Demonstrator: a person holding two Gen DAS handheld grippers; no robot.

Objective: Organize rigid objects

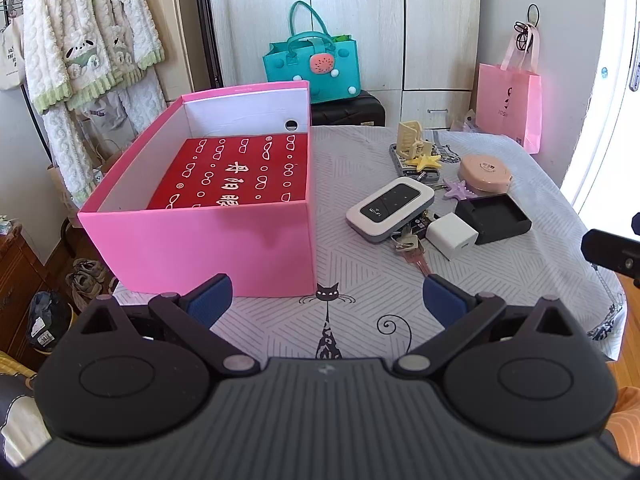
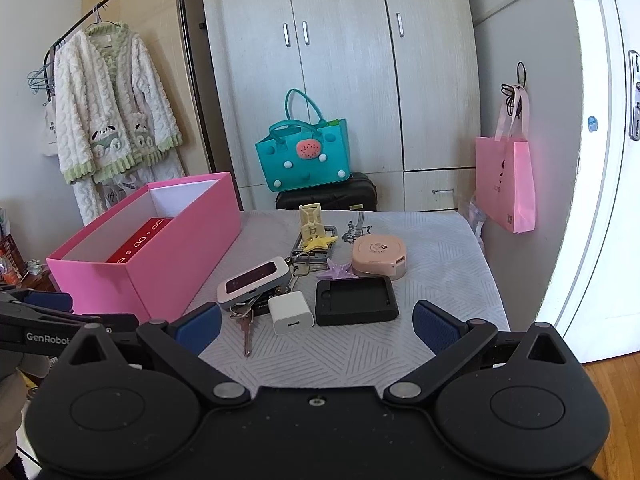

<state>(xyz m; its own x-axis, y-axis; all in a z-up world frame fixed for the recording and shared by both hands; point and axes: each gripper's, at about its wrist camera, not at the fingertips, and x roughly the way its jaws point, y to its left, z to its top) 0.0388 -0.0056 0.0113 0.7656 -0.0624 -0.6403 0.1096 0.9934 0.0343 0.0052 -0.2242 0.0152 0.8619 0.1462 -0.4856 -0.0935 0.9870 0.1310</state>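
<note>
From where I stood, the left wrist camera sat low at the near edge of the table (image 1: 400, 280), facing across it toward the wardrobe (image 1: 360, 20), close behind the pink box (image 1: 208, 248) and looking down into it. The right wrist camera hung a little farther right and back, facing the same way, nearest the white charger (image 2: 290, 312). Both took in the box (image 2: 160, 256), the charger (image 1: 452, 236), the teal bag (image 1: 312, 68) and the pink bag (image 2: 506, 184).
</note>
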